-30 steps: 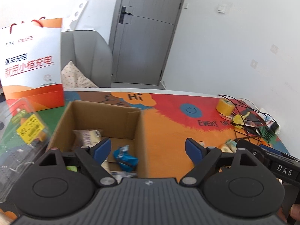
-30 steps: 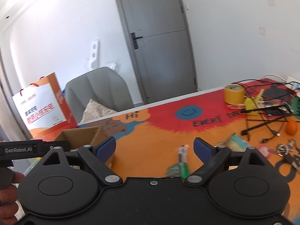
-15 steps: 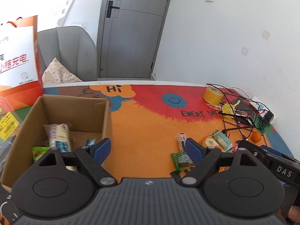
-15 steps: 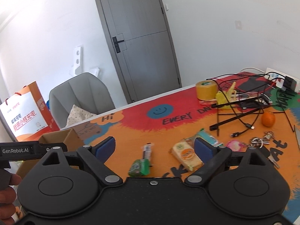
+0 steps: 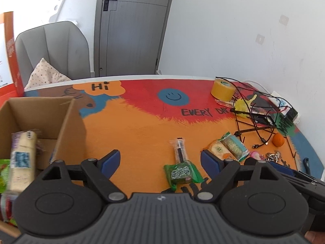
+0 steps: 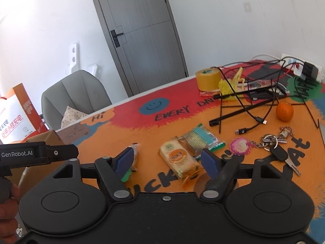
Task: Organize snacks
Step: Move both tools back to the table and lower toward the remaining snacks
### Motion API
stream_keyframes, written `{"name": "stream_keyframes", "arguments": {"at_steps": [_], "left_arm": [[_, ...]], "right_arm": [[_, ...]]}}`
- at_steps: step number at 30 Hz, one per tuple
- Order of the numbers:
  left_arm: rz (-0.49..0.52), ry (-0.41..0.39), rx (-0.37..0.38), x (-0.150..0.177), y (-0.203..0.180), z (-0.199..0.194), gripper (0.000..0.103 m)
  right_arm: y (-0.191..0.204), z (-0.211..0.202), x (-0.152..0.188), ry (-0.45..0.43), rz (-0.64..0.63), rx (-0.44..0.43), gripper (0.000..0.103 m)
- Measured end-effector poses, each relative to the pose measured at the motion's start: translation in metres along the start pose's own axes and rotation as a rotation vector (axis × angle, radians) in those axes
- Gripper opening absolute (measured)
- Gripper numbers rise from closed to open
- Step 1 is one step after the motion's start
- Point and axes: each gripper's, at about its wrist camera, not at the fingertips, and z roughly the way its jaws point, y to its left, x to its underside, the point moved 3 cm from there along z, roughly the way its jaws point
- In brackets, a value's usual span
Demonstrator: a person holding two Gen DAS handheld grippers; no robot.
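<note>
A cardboard box (image 5: pixel 67 126) with several wrapped snacks inside stands at the left. On the orange mat lie a green packet (image 5: pixel 180 172), a clear stick packet (image 5: pixel 178 148), an orange-and-cream packet (image 5: pixel 219 150) and a teal packet (image 5: pixel 233 145). My left gripper (image 5: pixel 160 160) hovers open and empty, with the green packet just ahead between its fingers. My right gripper (image 6: pixel 167 158) has its jaws closing, low over the orange-and-cream packet (image 6: pixel 176 158), which lies between them untouched. The teal packet (image 6: pixel 201 138) lies just beyond. The green packet (image 6: pixel 127 175) is mostly hidden behind the right gripper's left finger.
A yellow tape roll (image 6: pixel 207 79), tangled black cables (image 6: pixel 243 101), an orange (image 6: pixel 284 110) and a bunch of keys (image 6: pixel 272 142) crowd the mat's right side. A grey chair (image 5: pixel 54 50) and an orange-white paper bag (image 6: pixel 16 113) stand behind the table at left.
Both grippers swung right from the box and dropped toward the loose snacks. The right gripper's jaws have narrowed around the orange-and-cream packet. The left jaws stayed wide.
</note>
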Motion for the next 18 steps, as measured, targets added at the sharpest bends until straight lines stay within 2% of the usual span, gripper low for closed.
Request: {"name": "stream_keyframes", "arguments": {"at_steps": [12, 18], "left_arm": [[-0.063, 0.116, 0.002, 0.014, -0.01, 0.057, 0.082], [-0.095, 0.17, 0.027, 0.021, -0.008, 0.076, 0.072]], "right_arm": [[-0.005, 0.036, 0.004, 0.042, -0.025, 0.019, 0.066], [-0.012, 0.053, 0.011, 0.079, -0.019, 0.011, 0.065]]}}
